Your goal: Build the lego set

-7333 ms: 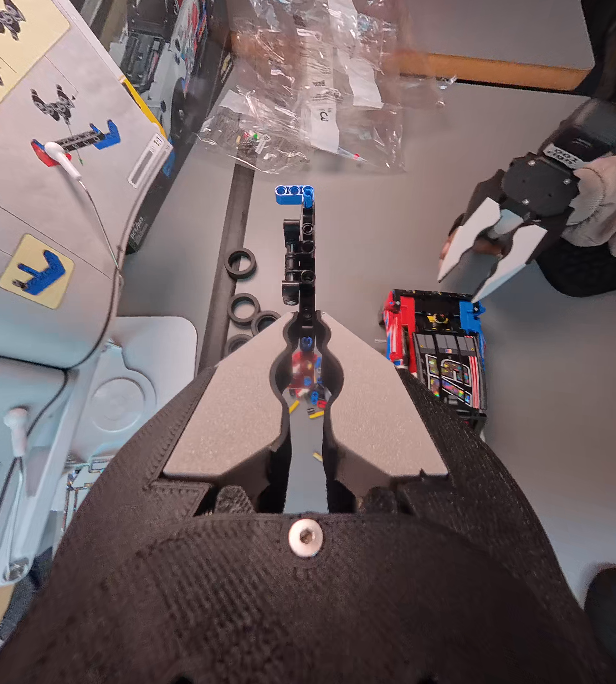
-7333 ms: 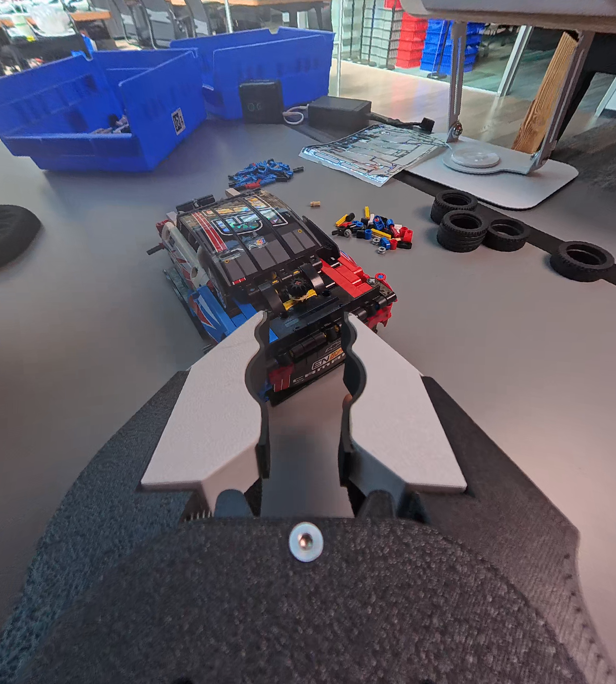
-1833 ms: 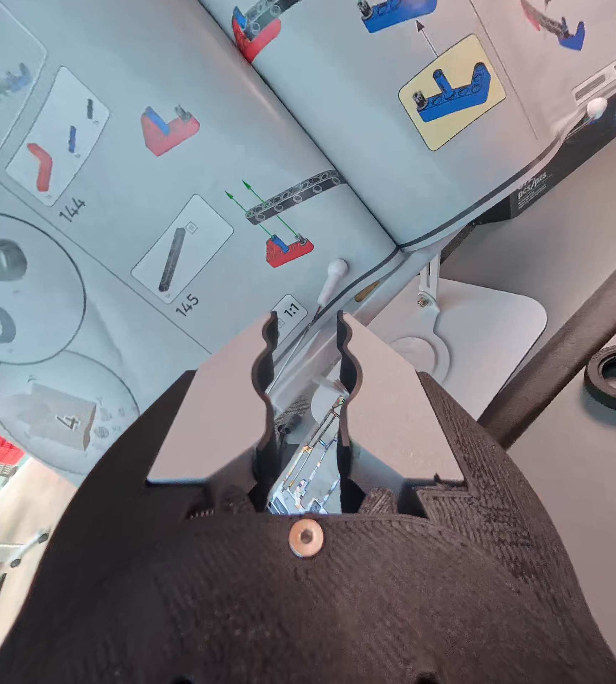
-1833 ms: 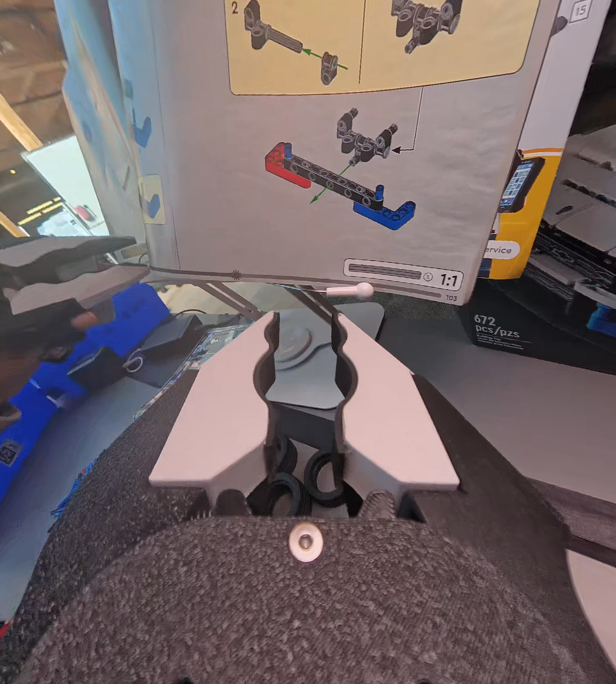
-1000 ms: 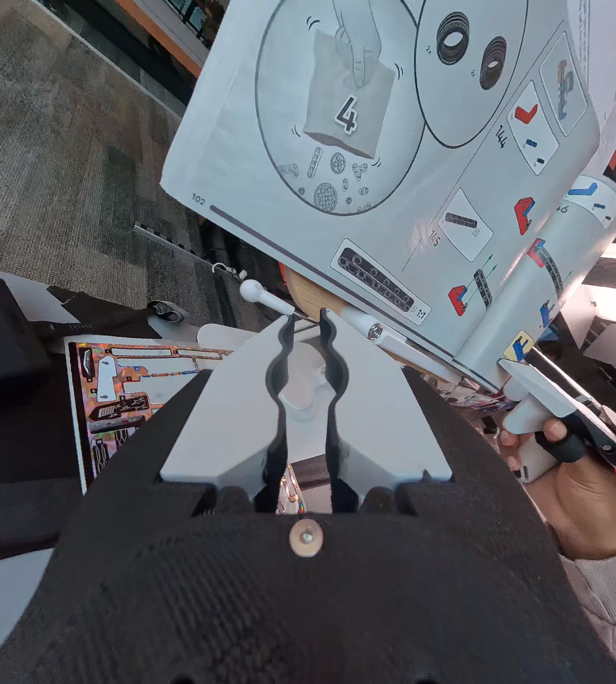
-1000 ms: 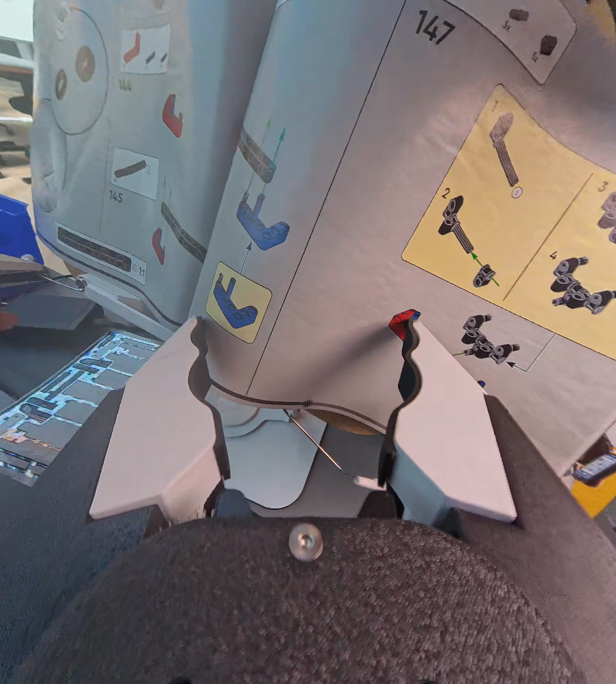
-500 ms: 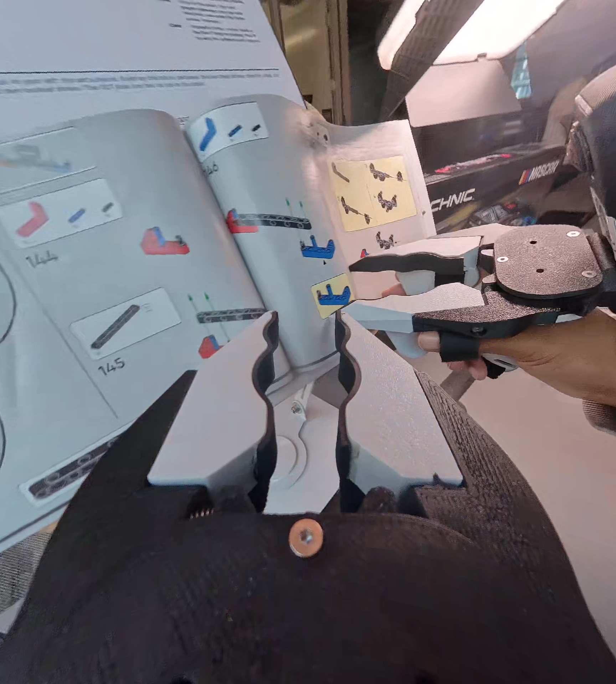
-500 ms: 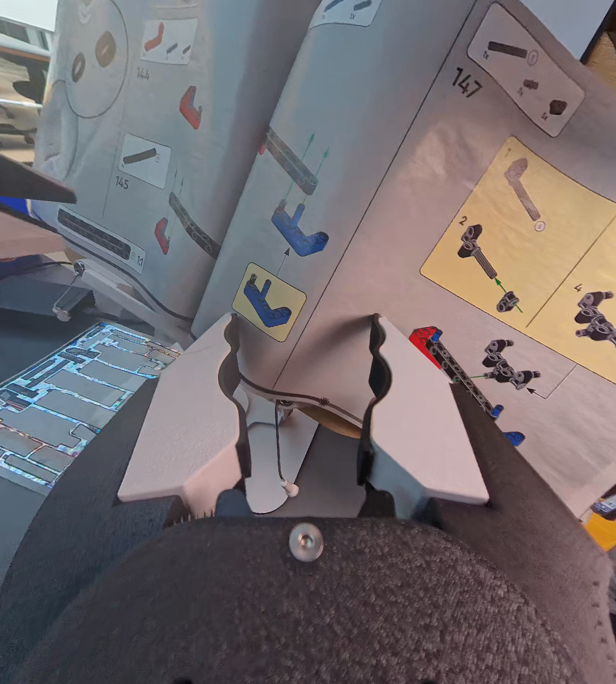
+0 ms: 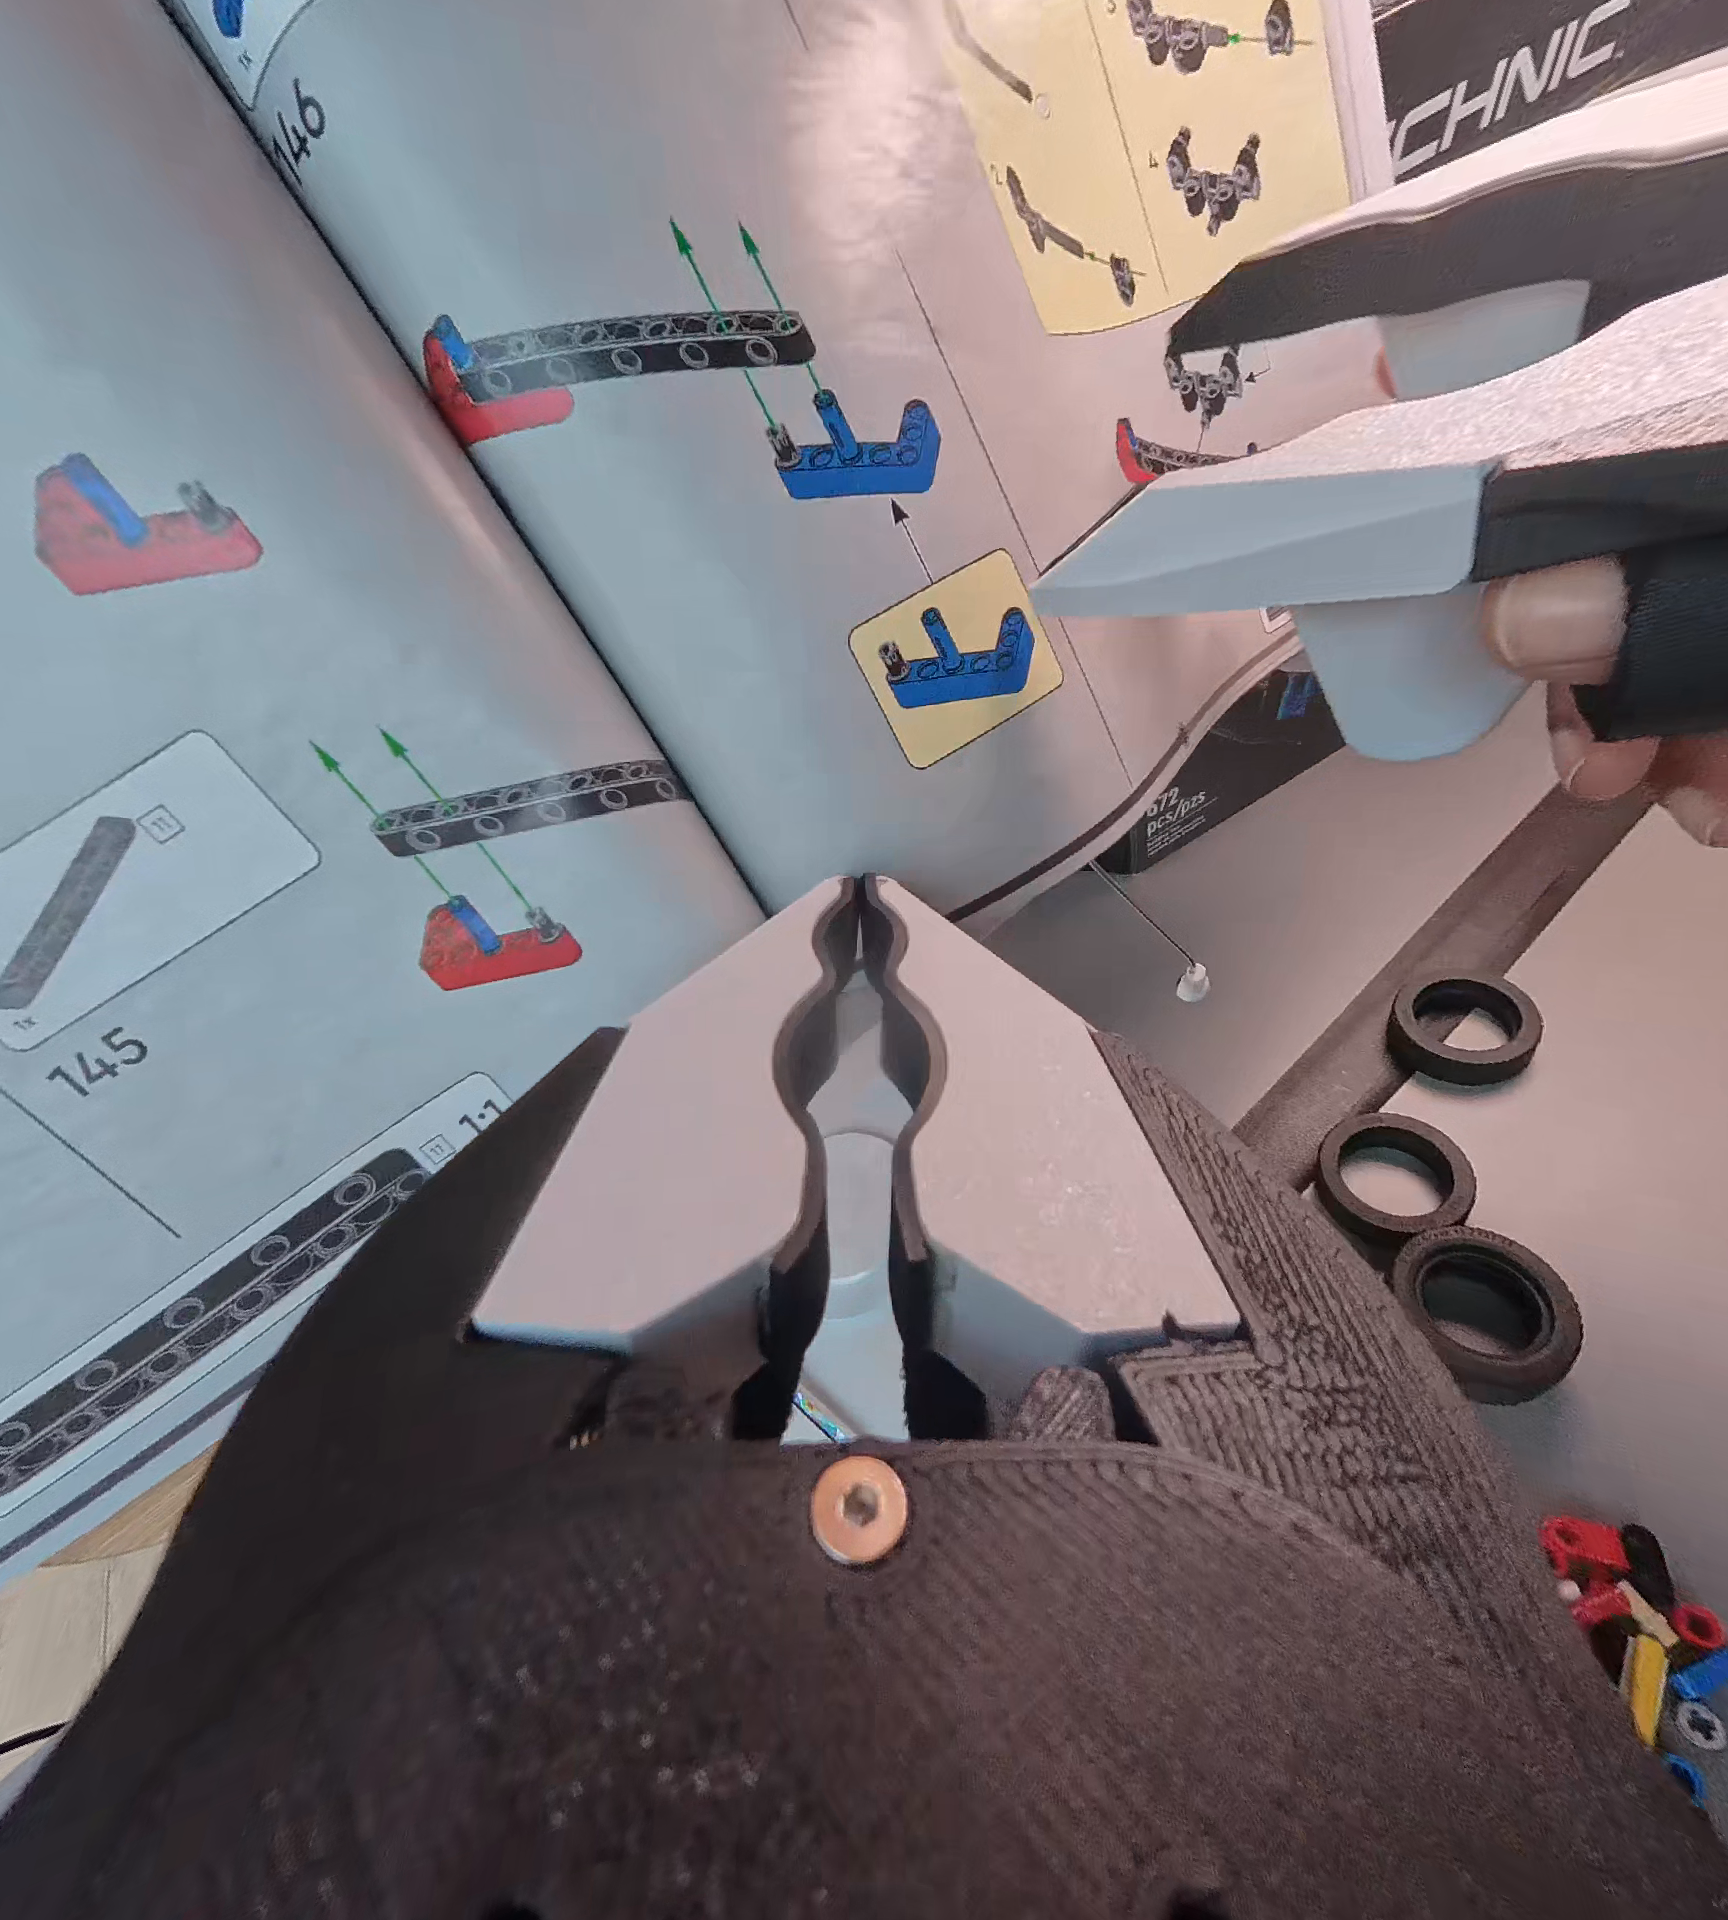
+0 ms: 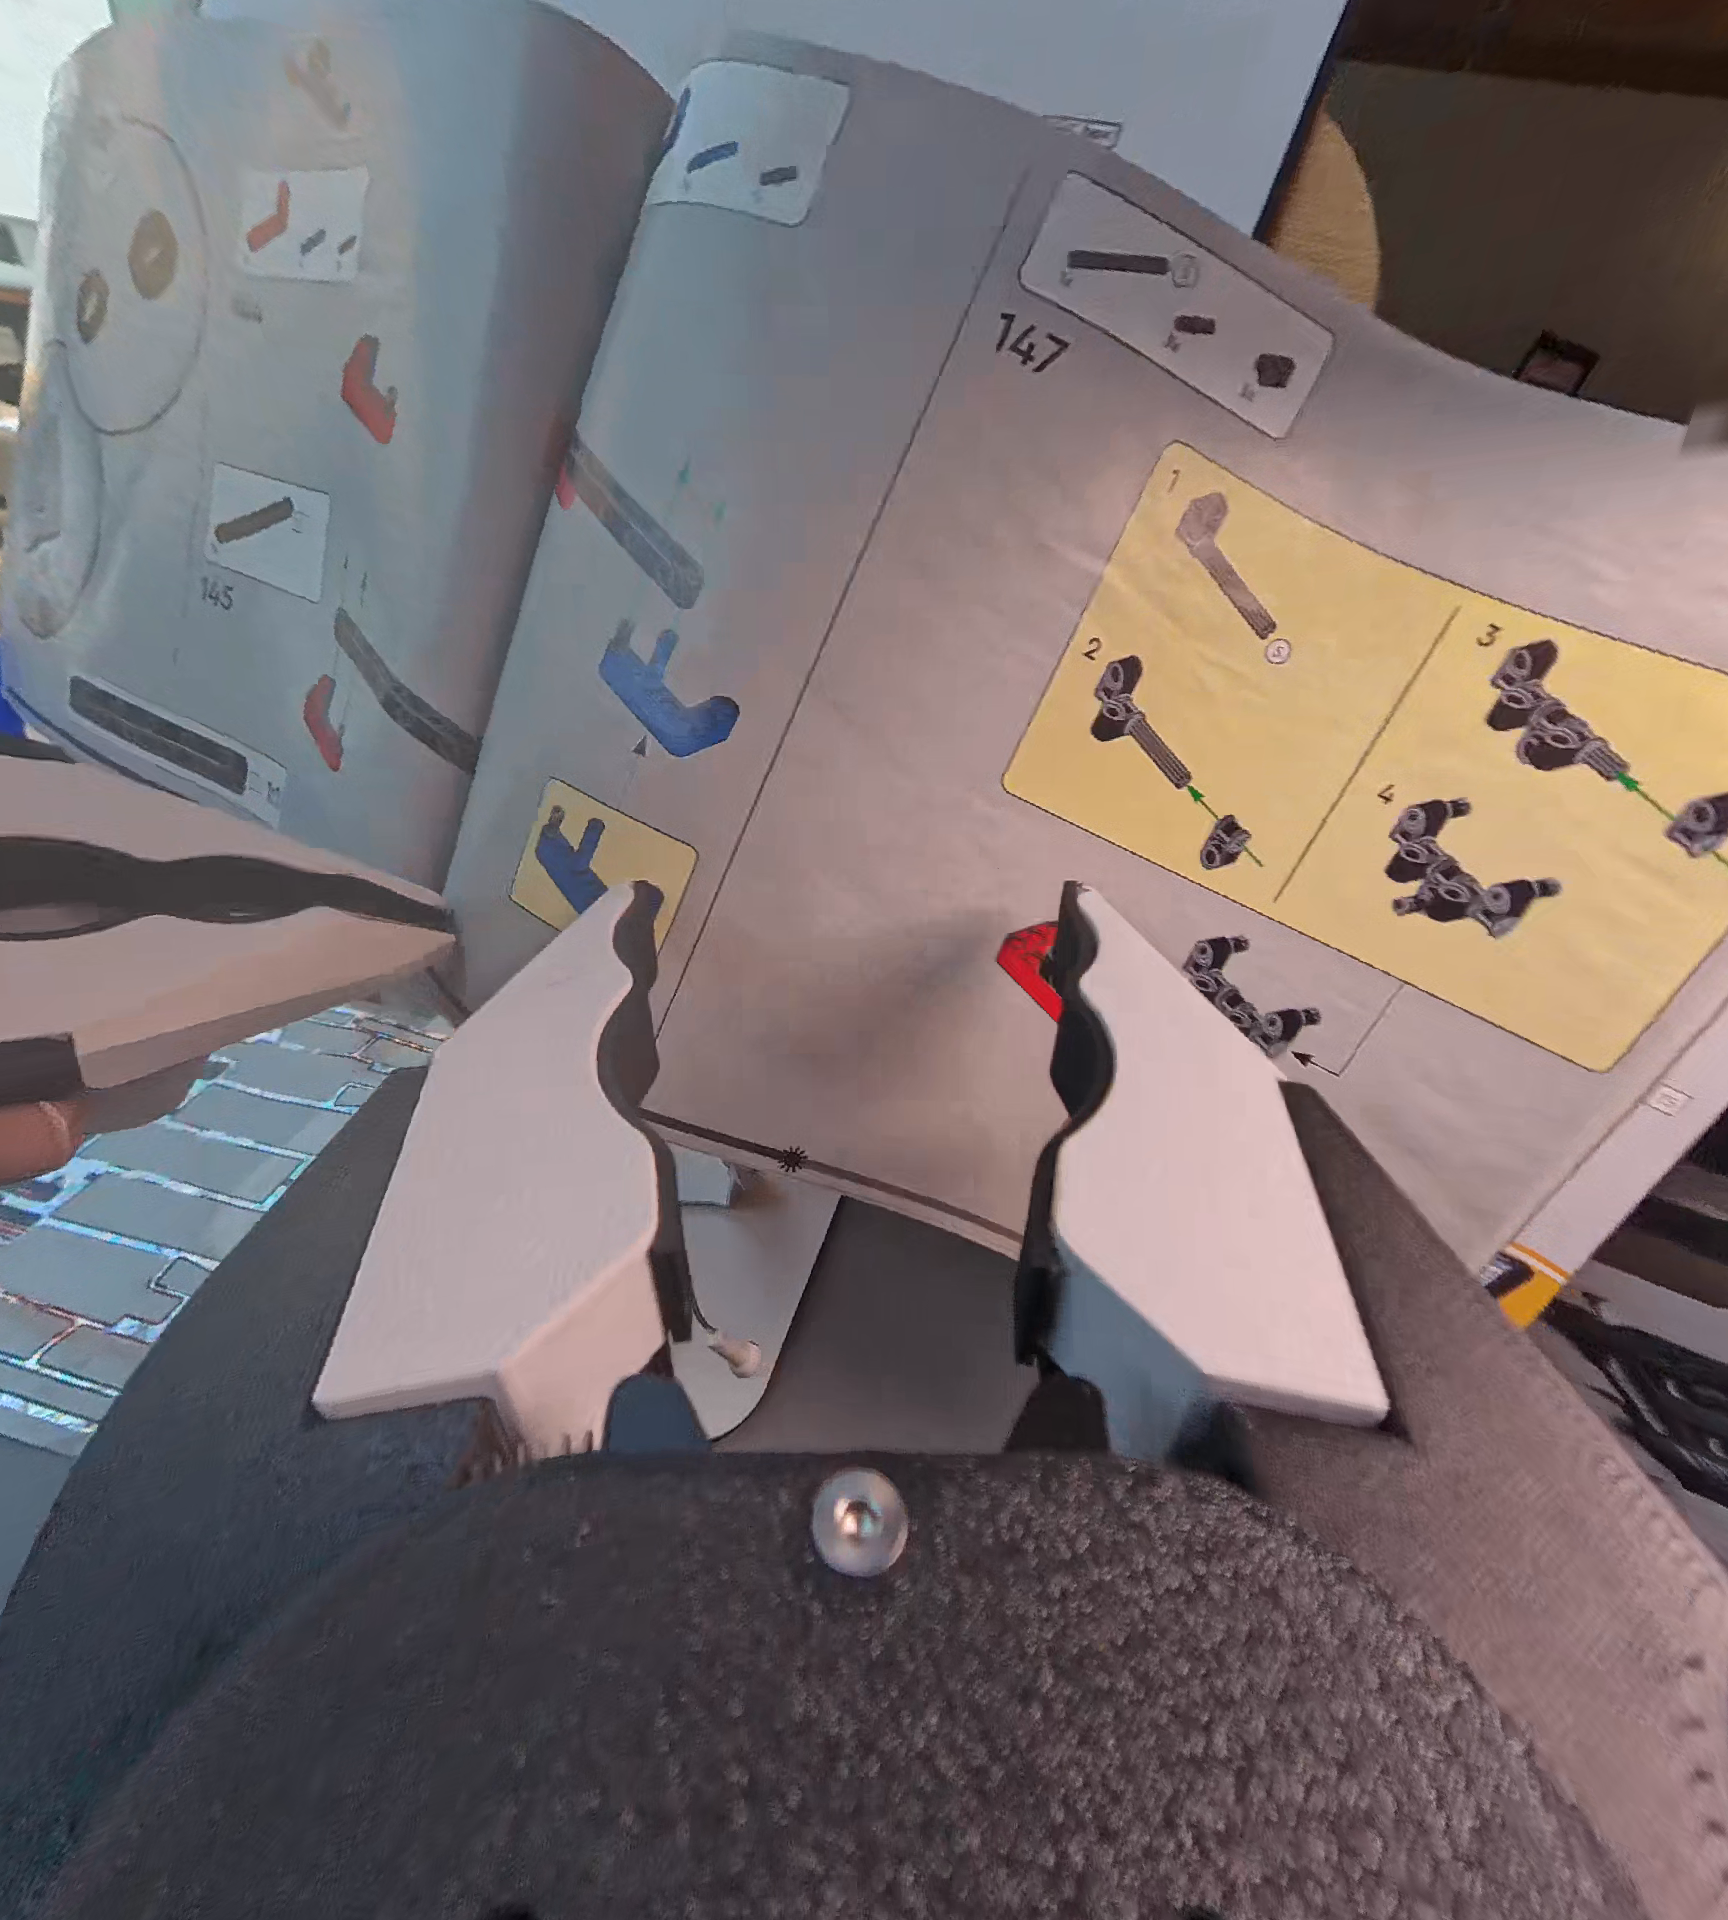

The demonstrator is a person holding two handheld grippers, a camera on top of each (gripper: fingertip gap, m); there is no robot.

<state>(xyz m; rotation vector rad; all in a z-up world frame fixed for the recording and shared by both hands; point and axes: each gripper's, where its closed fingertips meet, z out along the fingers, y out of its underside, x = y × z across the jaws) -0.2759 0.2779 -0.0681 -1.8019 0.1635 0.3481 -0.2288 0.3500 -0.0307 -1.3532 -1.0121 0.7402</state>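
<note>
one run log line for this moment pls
phase: checking instruction booklet | left hand-held gripper: shut at booklet's lower edge | right hand-held gripper: open, facing page | tyres: loose on table

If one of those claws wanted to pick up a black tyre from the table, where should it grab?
Probably across the rim, from above. The tyres lie flat, holes up, so one finger could drop into the hole and the other outside, pinching the wall. The right gripper is open; the left gripper is shut.
</note>
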